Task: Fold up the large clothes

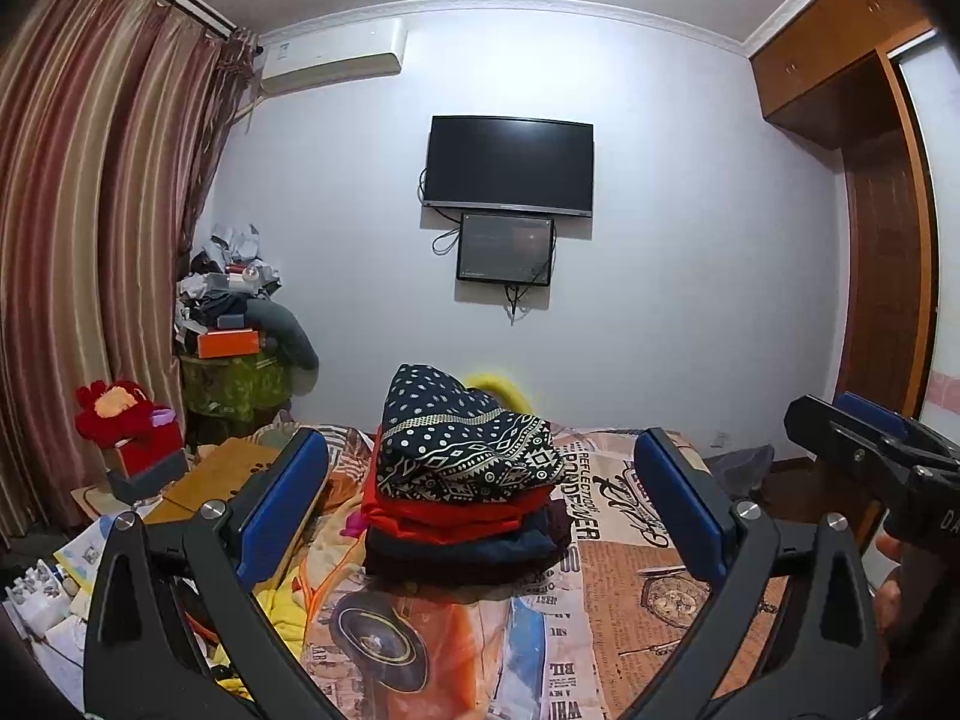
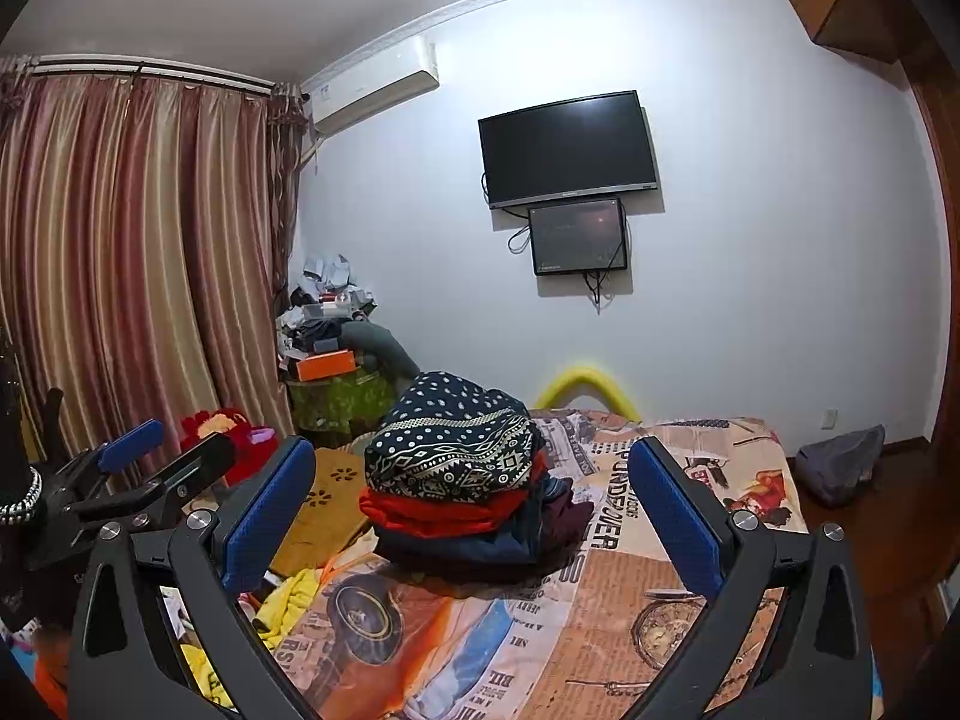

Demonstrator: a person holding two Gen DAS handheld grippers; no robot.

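Both tools, left tool (image 1: 480,516) and right tool (image 2: 474,516), gape wide, holding nothing, above the printed bed (image 1: 630,588). Between their fingers sits a folded clothes stack (image 2: 462,480), patterned navy garment (image 1: 462,438) topmost; yellow cloth (image 2: 288,600) lies beside.

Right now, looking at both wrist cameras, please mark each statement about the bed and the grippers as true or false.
1. The navy dotted patterned garment lies on top of the stack of folded clothes. True.
2. The left gripper is shut on a garment. False: its blue fingers stand wide apart, holding nothing.
3. The right gripper is open. True.
4. The black wall television shows a bright picture. False: its screen is dark.
5. The stack stands on a bare wooden floor. False: it rests on the newspaper-print bedspread.
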